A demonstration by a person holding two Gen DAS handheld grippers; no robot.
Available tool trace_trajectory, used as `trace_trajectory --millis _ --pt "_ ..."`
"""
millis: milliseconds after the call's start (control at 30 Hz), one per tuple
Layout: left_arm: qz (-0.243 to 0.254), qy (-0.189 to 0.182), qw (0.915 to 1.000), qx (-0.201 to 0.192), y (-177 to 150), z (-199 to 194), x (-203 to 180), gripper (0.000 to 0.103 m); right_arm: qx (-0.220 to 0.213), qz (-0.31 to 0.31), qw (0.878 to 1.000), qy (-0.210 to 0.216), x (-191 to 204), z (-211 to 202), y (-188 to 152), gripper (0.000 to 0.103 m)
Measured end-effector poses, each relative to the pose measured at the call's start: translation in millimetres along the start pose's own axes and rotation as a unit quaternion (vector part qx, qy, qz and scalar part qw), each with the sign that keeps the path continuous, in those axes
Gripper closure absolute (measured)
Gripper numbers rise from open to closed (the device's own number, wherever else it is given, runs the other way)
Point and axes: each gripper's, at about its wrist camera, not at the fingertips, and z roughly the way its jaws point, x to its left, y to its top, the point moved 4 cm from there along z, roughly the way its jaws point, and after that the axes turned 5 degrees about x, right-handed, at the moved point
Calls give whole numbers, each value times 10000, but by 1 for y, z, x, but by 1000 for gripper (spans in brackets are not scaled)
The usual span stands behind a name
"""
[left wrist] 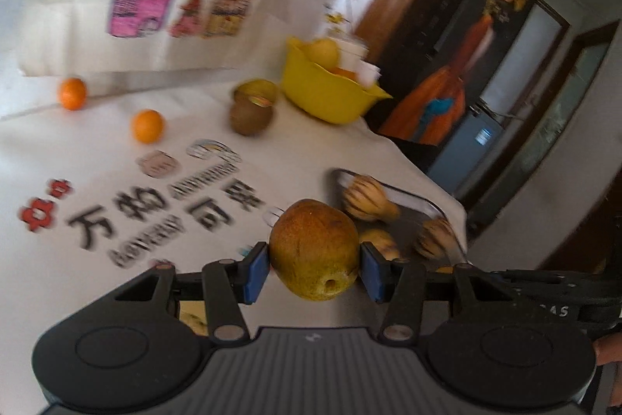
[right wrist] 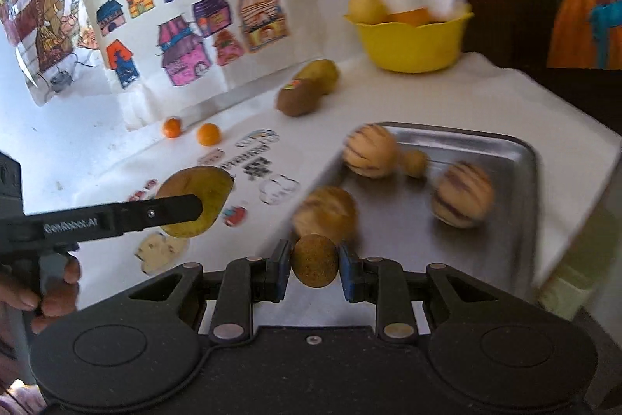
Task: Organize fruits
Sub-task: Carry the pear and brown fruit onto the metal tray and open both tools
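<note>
The left tongs (left wrist: pixel 315 269) are clenched on a brownish-yellow pear (left wrist: pixel 314 248), held between the blue pads above the bench (left wrist: pixel 97 150), just short of the metal tray (right wrist: pixel 517 158). The right tongs (right wrist: pixel 315 269) grip a small round brown fruit (right wrist: pixel 314 265) over the tray's near edge, close to three striped melons (right wrist: pixel 462 195). Farther off lie a kiwi (right wrist: pixel 297 97), two oranges (right wrist: pixel 208 134) and a yellow bowl (right wrist: pixel 412 43); blur smears the melons, and the tongs' body hides the bench beneath.
</note>
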Motion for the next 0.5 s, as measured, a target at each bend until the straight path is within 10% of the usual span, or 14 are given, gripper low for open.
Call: trace_trajectory --millis 500 --pt "647 63 9960 612 -40 27 -61 49 -588 139 9974 -397 -44 -4 -31 75"
